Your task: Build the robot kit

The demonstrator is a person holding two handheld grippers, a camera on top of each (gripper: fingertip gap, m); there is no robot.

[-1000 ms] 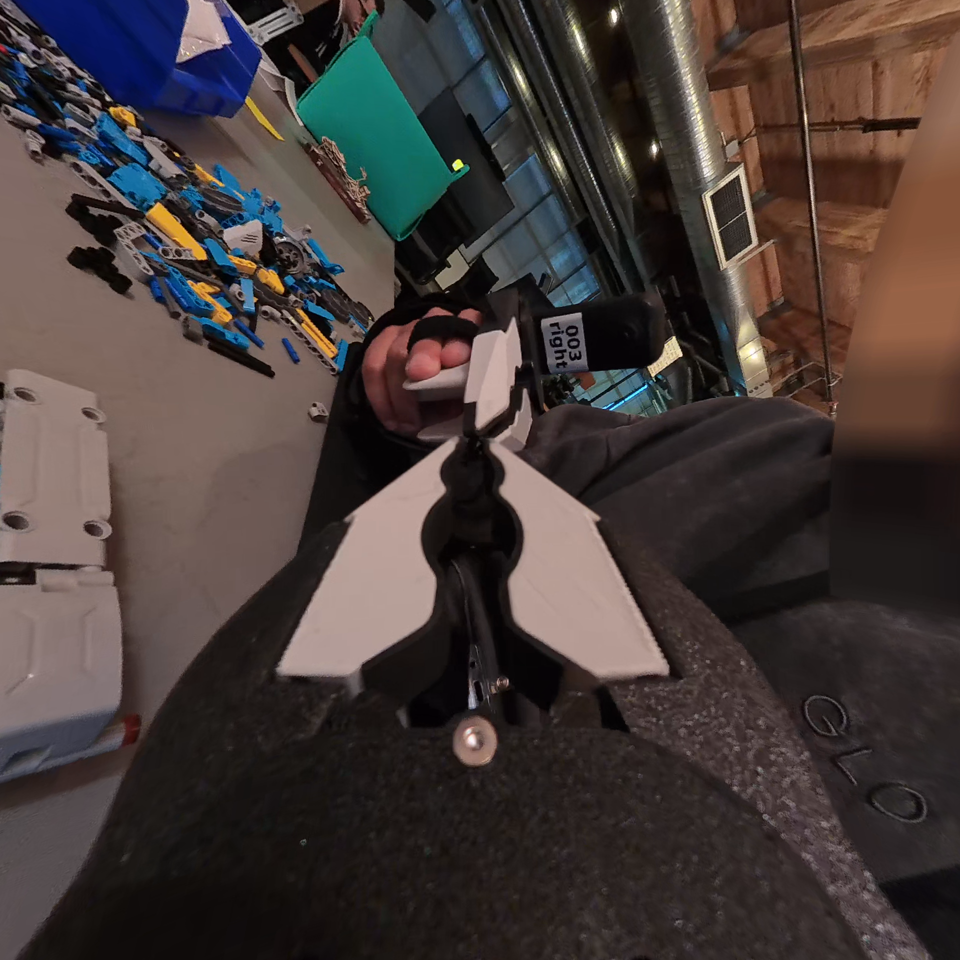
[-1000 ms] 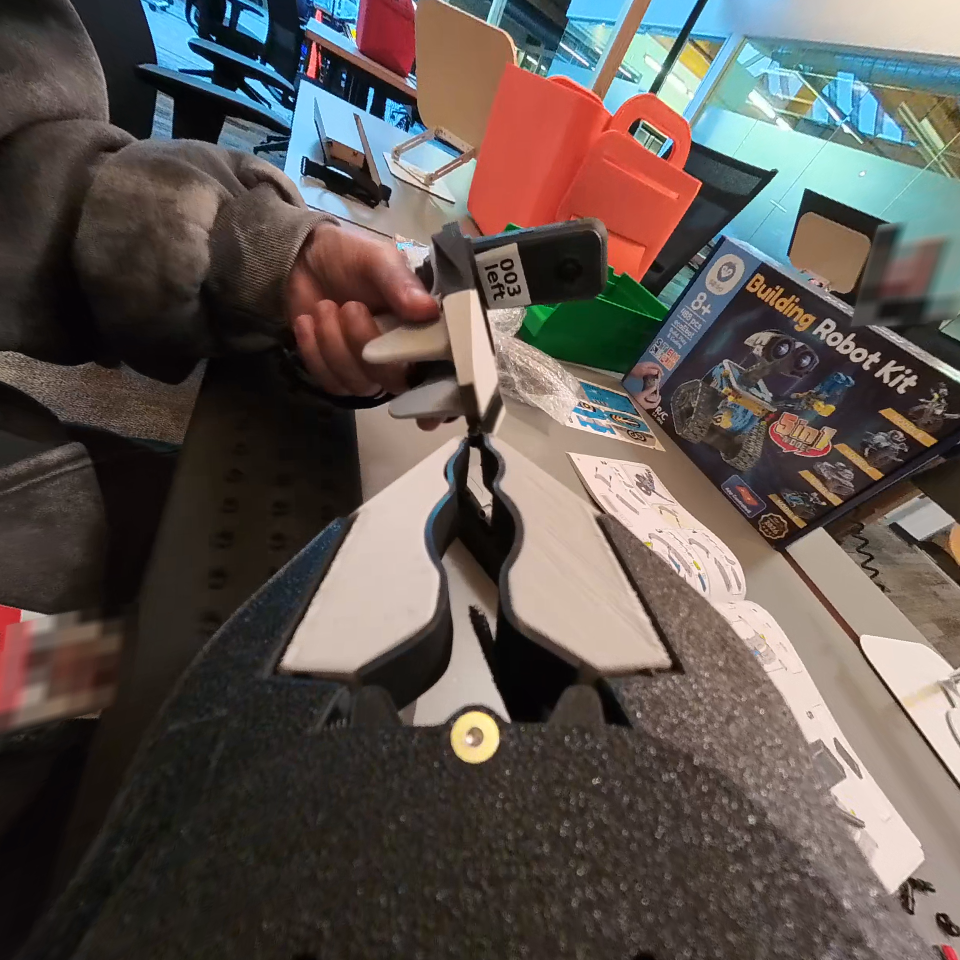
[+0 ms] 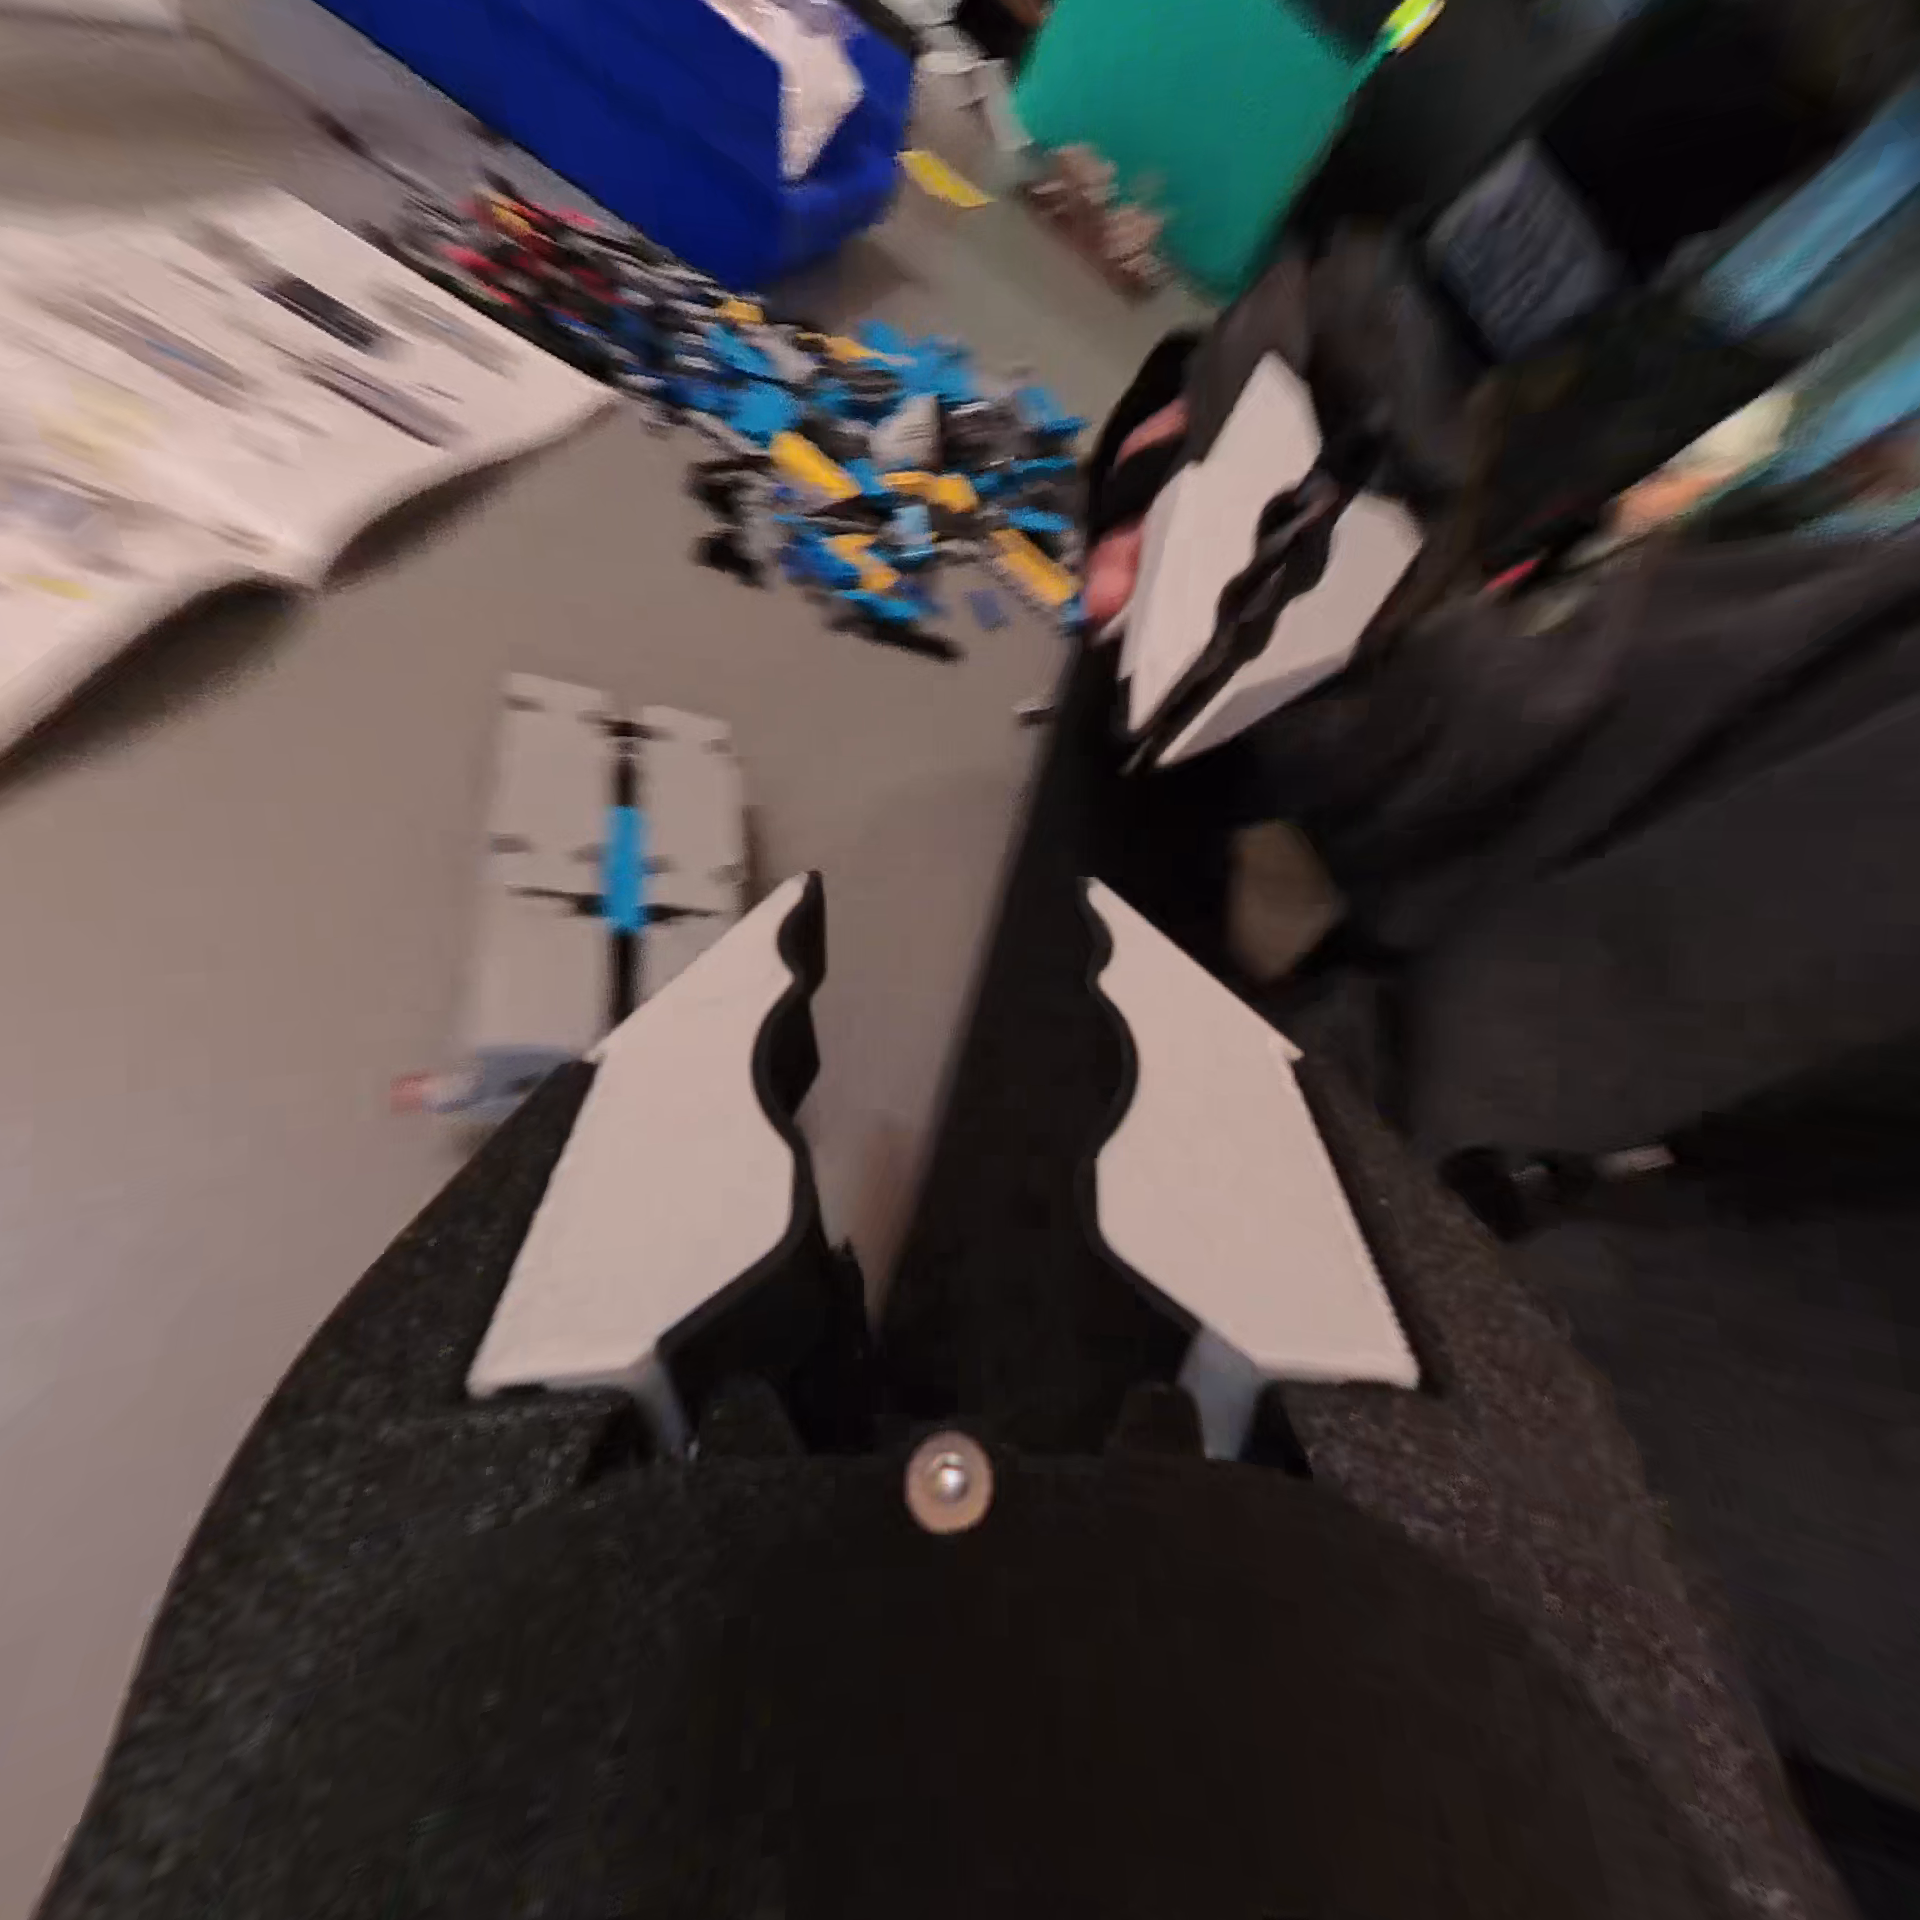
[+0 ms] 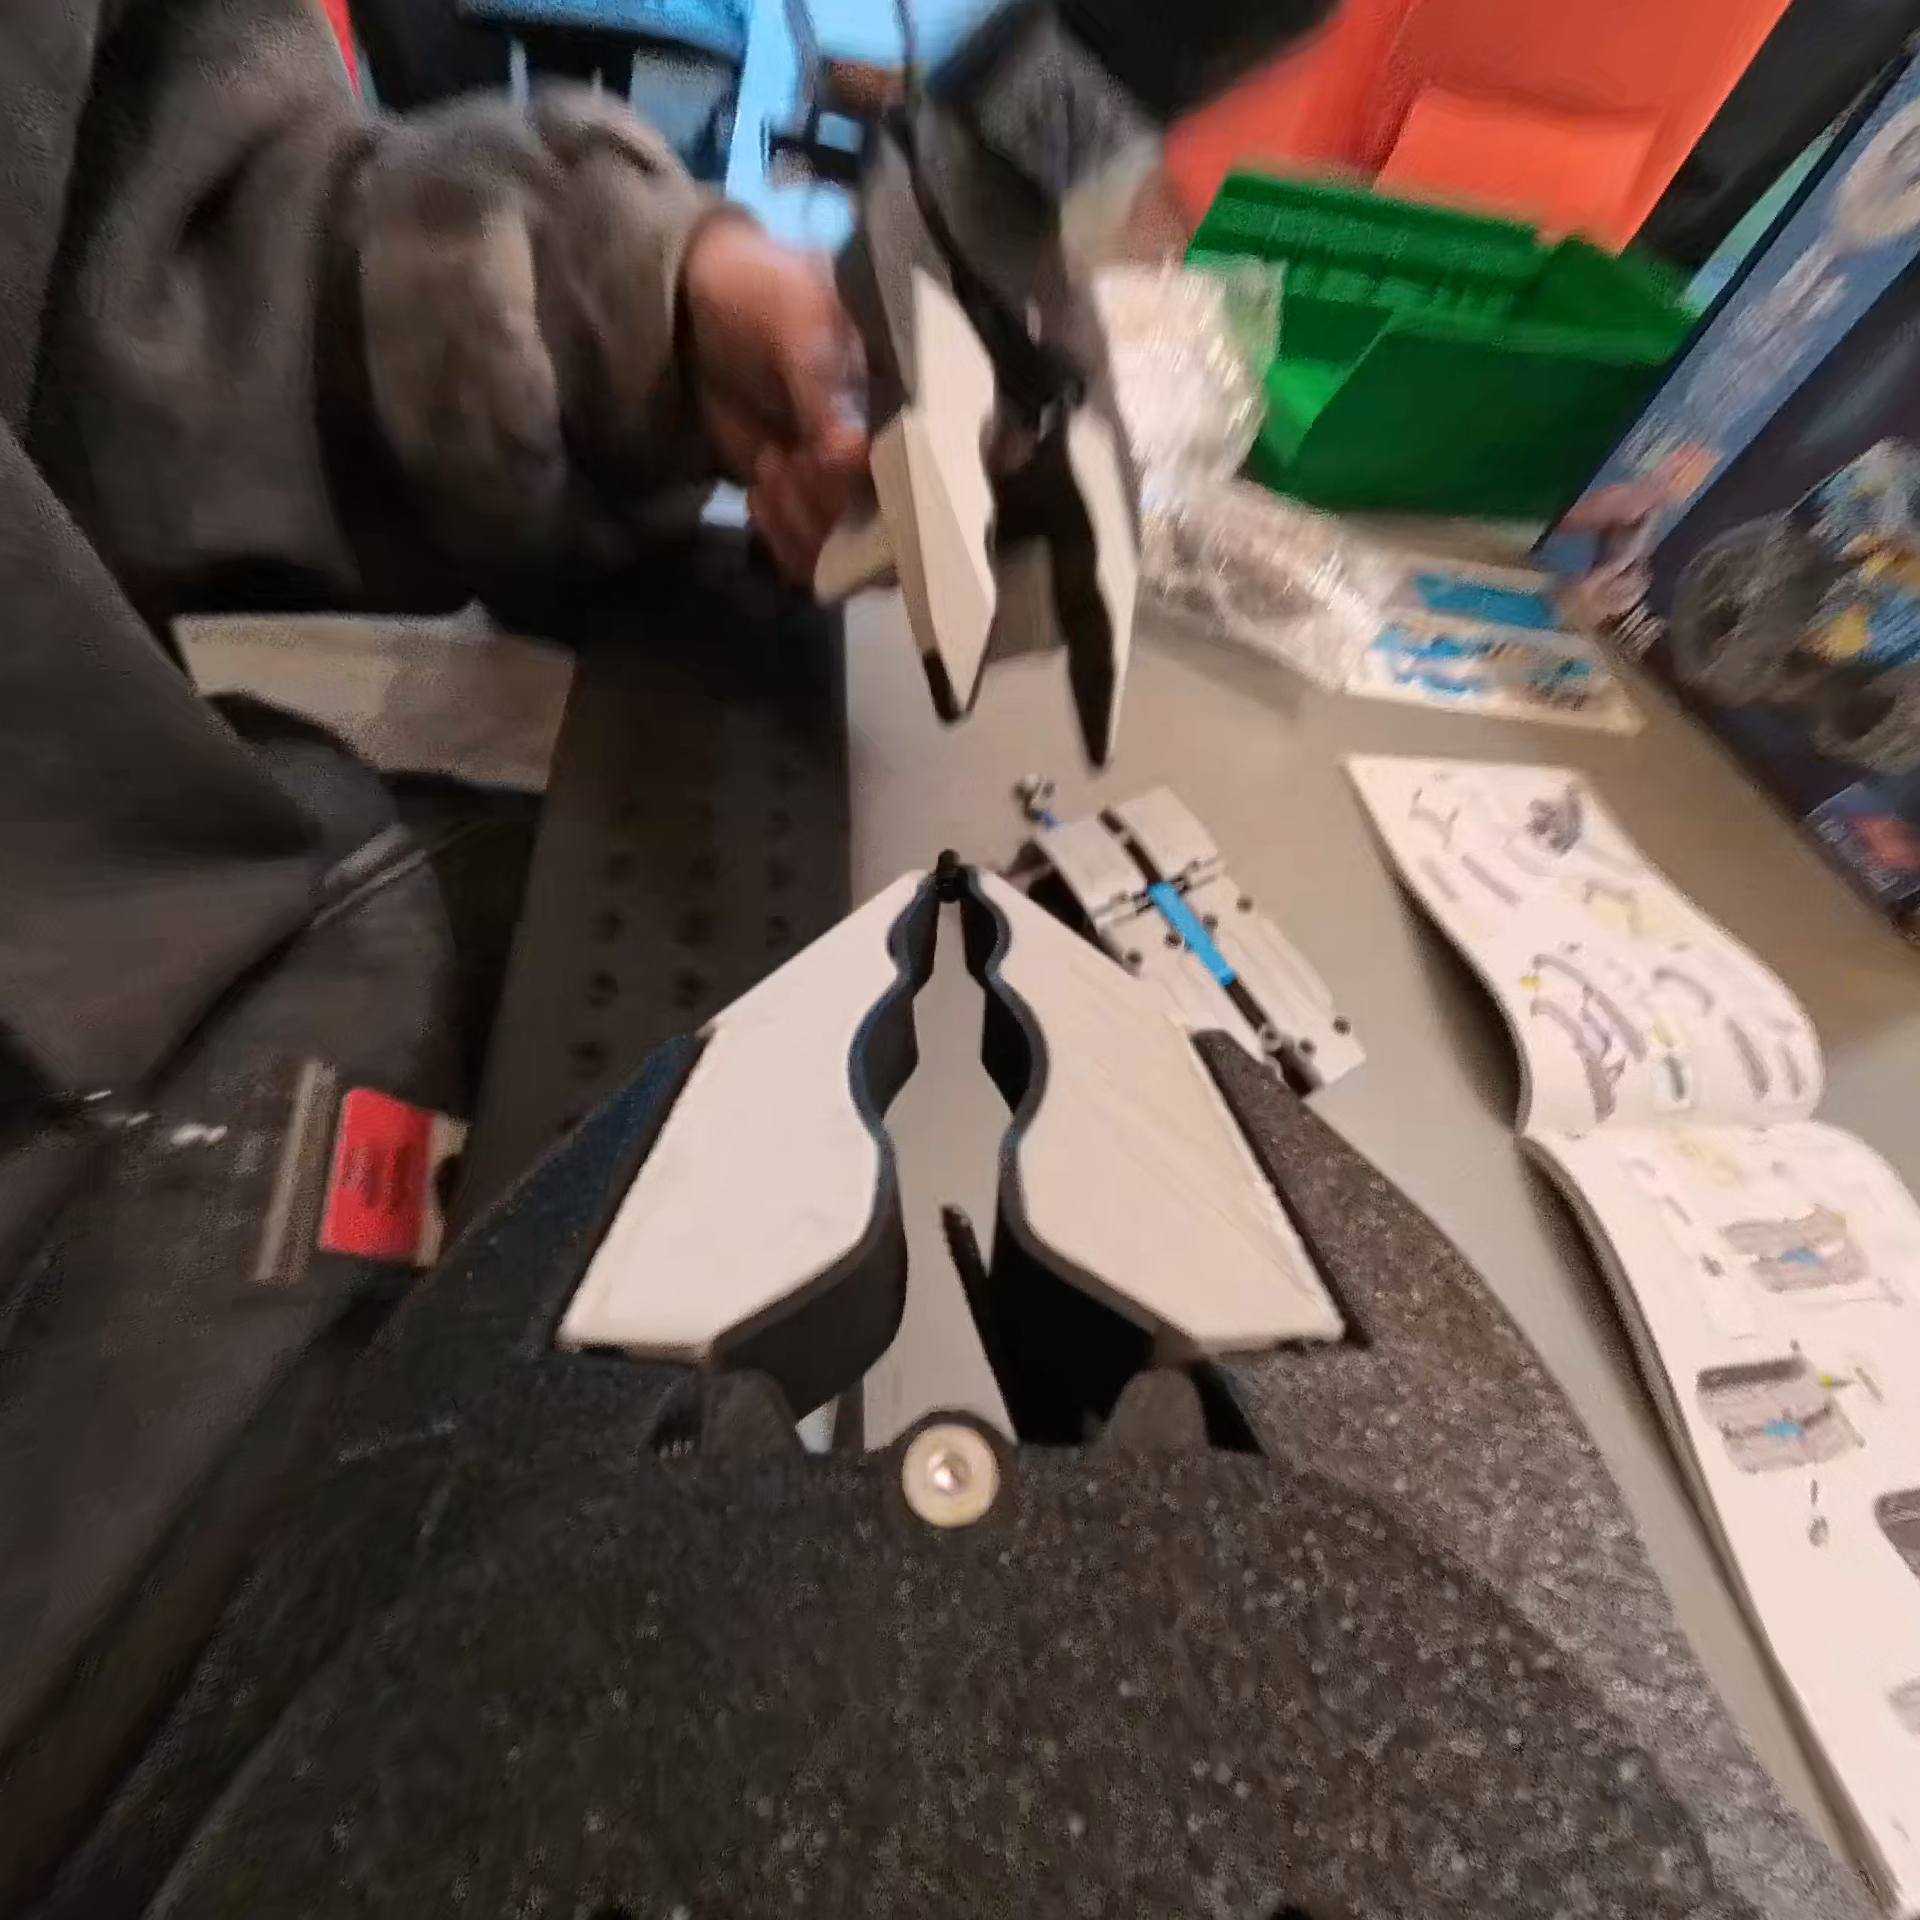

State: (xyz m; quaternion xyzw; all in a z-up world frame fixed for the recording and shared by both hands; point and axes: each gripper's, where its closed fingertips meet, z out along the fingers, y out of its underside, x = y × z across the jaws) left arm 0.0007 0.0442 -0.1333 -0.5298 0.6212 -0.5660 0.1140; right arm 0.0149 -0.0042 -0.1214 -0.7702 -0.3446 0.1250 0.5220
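Note:
My left gripper (image 3: 951,894) is open and empty above the grey table (image 3: 260,935). A flat grey brick assembly with a blue bar (image 3: 613,862) lies just ahead of it, to the left. My right gripper (image 4: 954,875) is shut on a small black piece (image 4: 948,862) at its tips, and it also shows in the left wrist view (image 3: 1148,738). The left gripper (image 4: 1018,727) hangs open beyond it, tips pointing down. The grey assembly (image 4: 1174,925) lies on the table just right of my right fingertips. Both views are motion-blurred.
A pile of blue, yellow and black bricks (image 3: 883,478) lies behind the assembly, with a blue bin (image 3: 644,114) and a teal bin (image 3: 1164,135) farther back. An open instruction booklet (image 4: 1610,987), a kit box (image 4: 1787,499), a green bin (image 4: 1434,343) and plastic bags (image 4: 1195,353) lie to the right. The grippers' ends are close to 6 cm from one another.
The two grippers were tip to tip on the small black piece. My left gripper has opened and pulled away; both grippers have swung down toward the table. The right keeps the piece.

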